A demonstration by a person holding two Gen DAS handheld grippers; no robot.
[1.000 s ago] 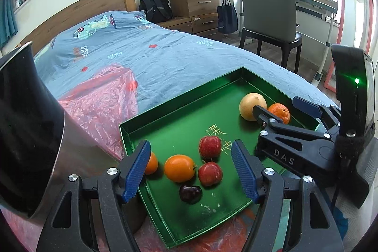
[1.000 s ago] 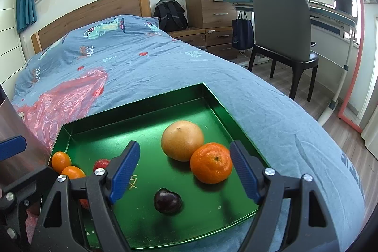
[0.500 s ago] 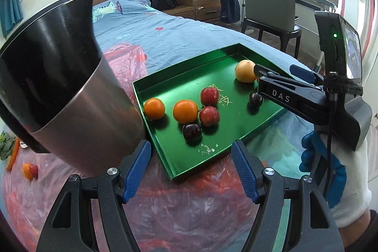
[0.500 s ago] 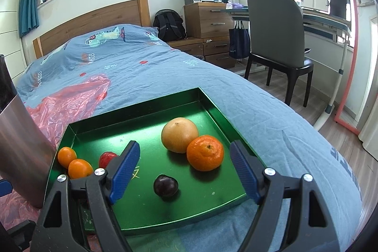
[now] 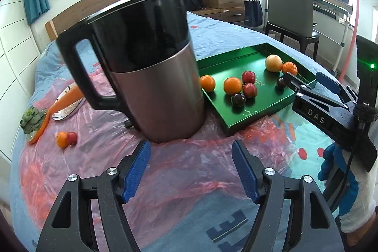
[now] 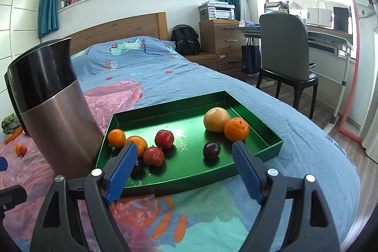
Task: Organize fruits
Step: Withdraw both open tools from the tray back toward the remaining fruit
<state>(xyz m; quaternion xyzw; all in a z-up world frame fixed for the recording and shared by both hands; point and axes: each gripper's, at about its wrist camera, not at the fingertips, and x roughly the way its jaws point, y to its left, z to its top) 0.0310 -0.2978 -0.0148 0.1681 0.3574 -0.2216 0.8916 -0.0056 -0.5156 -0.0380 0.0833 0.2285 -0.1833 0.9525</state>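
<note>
On the bed, both the left tool [image 5: 190, 169] and right tool [image 6: 184, 169] gape wide, empty; the small orange [image 5: 62, 139] beside the kettle [image 5: 151, 67] looks light, smooth, roll-prone, best pinched across its middle.

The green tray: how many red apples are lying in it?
2. One red apple lies near the green tray centre; the other lies just in front, nearer the grippers. None seems hidden.
</note>
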